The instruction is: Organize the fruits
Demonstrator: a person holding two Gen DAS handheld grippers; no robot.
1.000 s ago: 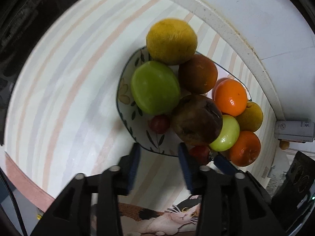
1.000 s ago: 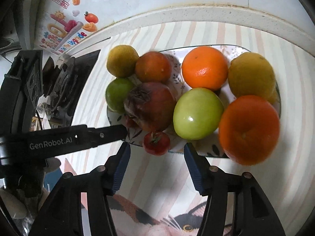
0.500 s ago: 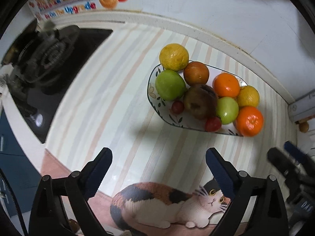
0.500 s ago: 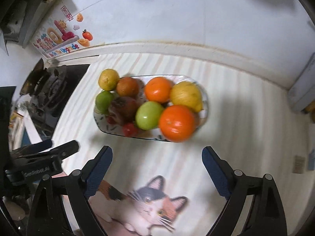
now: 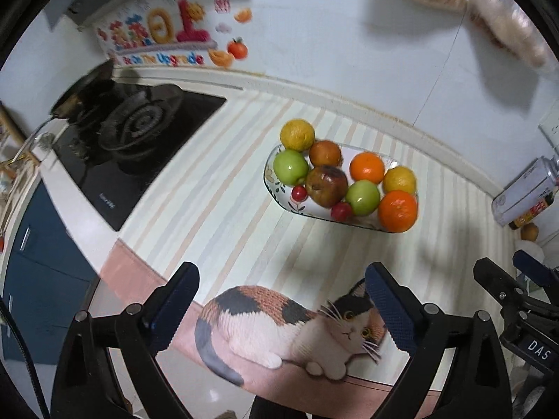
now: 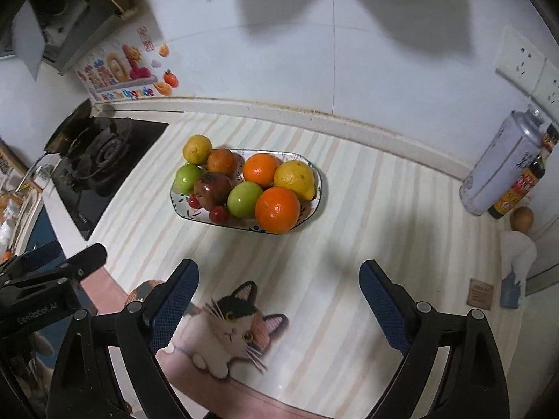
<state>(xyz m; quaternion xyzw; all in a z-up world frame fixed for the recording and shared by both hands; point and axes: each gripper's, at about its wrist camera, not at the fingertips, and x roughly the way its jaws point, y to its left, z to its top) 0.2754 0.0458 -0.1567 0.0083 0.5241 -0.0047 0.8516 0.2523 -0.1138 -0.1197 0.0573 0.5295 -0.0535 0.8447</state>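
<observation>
An oval patterned plate (image 5: 276, 193) (image 6: 316, 206) on the striped counter holds a pile of fruit: two oranges (image 5: 398, 210) (image 6: 277, 209), two lemons (image 6: 295, 179), two green apples (image 5: 290, 167) (image 6: 244, 199), a dark bruised apple (image 5: 327, 185) (image 6: 212, 190), a brownish orange and two small red tomatoes (image 6: 219, 214). My left gripper (image 5: 281, 309) is open and empty, well back from the plate above the counter's front edge. My right gripper (image 6: 277, 302) is open and empty, also back from the plate.
A black gas hob (image 5: 132, 146) (image 6: 101, 160) lies left of the plate. A spray can (image 6: 496, 171), a sauce bottle (image 6: 517, 188) and a small round brown fruit (image 6: 521, 219) stand at the far right by the wall. A cat picture (image 6: 230, 331) marks the mat near the front edge.
Both grippers have opened wide and pulled up and back from the plate, so the whole counter shows. The fruit on the plate has not moved.
</observation>
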